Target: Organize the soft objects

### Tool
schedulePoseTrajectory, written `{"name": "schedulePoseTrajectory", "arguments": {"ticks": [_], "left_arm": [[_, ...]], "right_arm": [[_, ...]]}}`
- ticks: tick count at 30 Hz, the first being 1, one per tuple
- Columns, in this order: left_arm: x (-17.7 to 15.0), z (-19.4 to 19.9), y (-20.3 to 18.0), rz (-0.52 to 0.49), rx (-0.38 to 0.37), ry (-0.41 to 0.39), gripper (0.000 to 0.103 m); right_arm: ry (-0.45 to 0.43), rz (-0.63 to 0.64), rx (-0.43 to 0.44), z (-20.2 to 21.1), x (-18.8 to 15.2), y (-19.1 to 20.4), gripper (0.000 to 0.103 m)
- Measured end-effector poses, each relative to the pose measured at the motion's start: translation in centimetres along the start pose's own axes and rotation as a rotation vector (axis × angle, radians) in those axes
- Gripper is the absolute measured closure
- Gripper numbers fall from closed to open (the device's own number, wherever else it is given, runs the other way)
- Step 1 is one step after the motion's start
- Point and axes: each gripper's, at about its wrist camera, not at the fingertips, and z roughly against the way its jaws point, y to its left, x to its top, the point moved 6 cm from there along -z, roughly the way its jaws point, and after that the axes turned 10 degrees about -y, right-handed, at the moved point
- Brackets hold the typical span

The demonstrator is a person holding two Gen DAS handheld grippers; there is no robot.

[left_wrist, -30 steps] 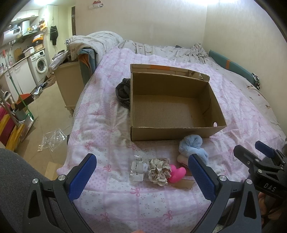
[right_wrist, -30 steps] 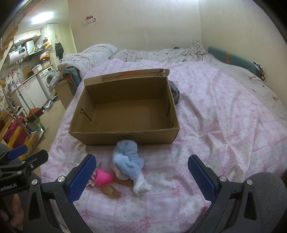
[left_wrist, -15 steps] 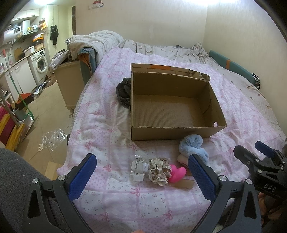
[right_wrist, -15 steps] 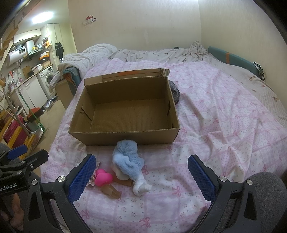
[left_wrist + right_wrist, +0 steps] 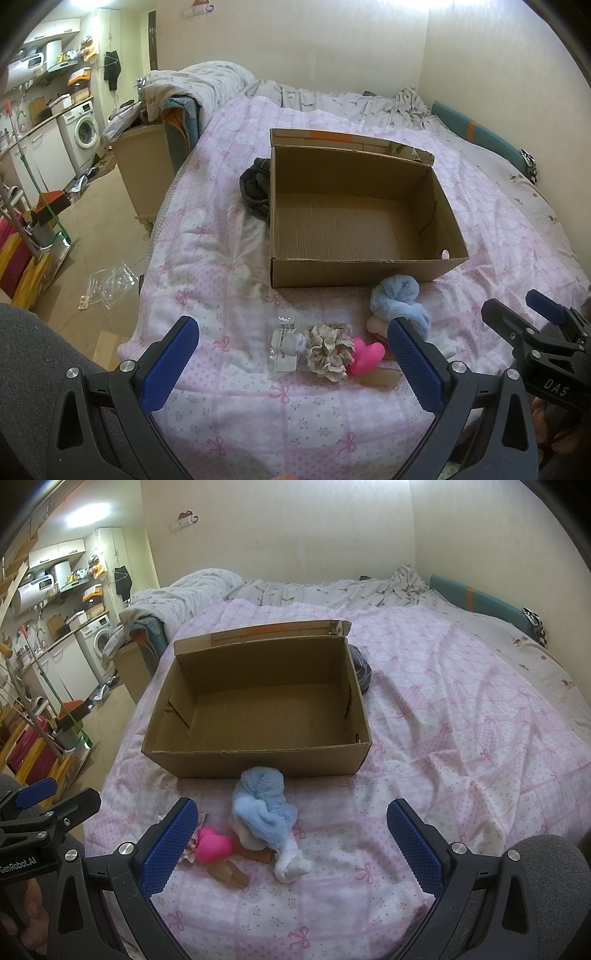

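An empty open cardboard box [image 5: 362,221] [image 5: 258,709] sits on the pink bedspread. In front of it lie a fluffy blue sock bundle [image 5: 399,299] [image 5: 264,805], a pink heart-shaped soft toy [image 5: 365,356] [image 5: 214,847], a beige scrunchie [image 5: 328,350], a small clear packet [image 5: 286,349] and a brown piece [image 5: 227,875]. My left gripper [image 5: 291,363] hovers open near the scrunchie and packet, holding nothing. My right gripper [image 5: 291,847] hovers open over the blue bundle, also holding nothing. Each gripper shows in the other's view at the edge.
A dark garment [image 5: 255,188] lies beside the box's left wall. Crumpled bedding [image 5: 332,590] covers the far end of the bed. Left of the bed are a beige cabinet [image 5: 147,173], clear plastic on the floor [image 5: 110,284], a washing machine [image 5: 83,133] and cleaning tools.
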Motion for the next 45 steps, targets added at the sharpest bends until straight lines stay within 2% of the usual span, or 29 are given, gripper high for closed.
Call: {"name": "schedulePoseTrajectory", "arguments": {"ticks": [7,11,14,17,21,24,26,30,32,35,39,43,45], "left_arm": [[-0.4,-0.3,0.2,0.005,-0.002,0.008,0.001],[-0.2,-0.5,0.3,-0.005,0.003,0.045,0.001],[1.4,-0.6,0.6,0.0,0.009,0.093,0.001],[4.4,0.4,2.3,0.075,0.052,0.052,0.001],[5.6,-1.2,3.2,0.067,0.066,0.146,0.001],[4.4,-3.4,3.5,0.07,0.063,0.271,0.002],[3.0,-5.2,3.6,0.102,0.03,0.358,0.013],[0.7,-8.0,3.8,0.134,0.021,0.451,0.015],[-0.7,-9.5,3.6,0.144,0.018,0.502,0.026],[-2.9,-11.9,3.2,0.153,0.008,0.582,0.032],[-4.8,-14.4,2.7,0.158,0.006,0.629,0.033],[-6.3,-15.2,2.0,0.19,-0.024,0.655,0.037],[-7.1,-15.5,2.2,0.192,-0.013,0.663,0.043]], "right_arm": [[-0.005,0.005,0.003,0.0,0.0,-0.1,0.0],[0.013,0.01,0.026,-0.3,0.2,0.4,0.0],[0.054,0.008,0.069,-0.7,0.9,0.4,0.0],[0.062,0.032,0.079,-0.7,2.2,0.4,0.0],[0.083,0.002,0.137,-1.3,4.3,0.3,0.0],[0.115,-0.029,0.176,-2.1,5.2,0.6,0.0],[0.146,-0.04,0.205,-2.8,5.2,0.9,0.0],[0.191,-0.037,0.217,-4.3,4.5,1.0,0.0],[0.203,-0.041,0.214,-5.0,3.8,0.7,0.0],[0.225,-0.083,0.211,-5.9,2.5,-0.3,0.0],[0.283,-0.144,0.166,-7.1,0.8,-1.8,0.0],[0.256,-0.154,0.159,-7.1,1.0,-2.2,0.0],[0.261,-0.151,0.161,-7.2,0.8,-2.1,0.0]]}}
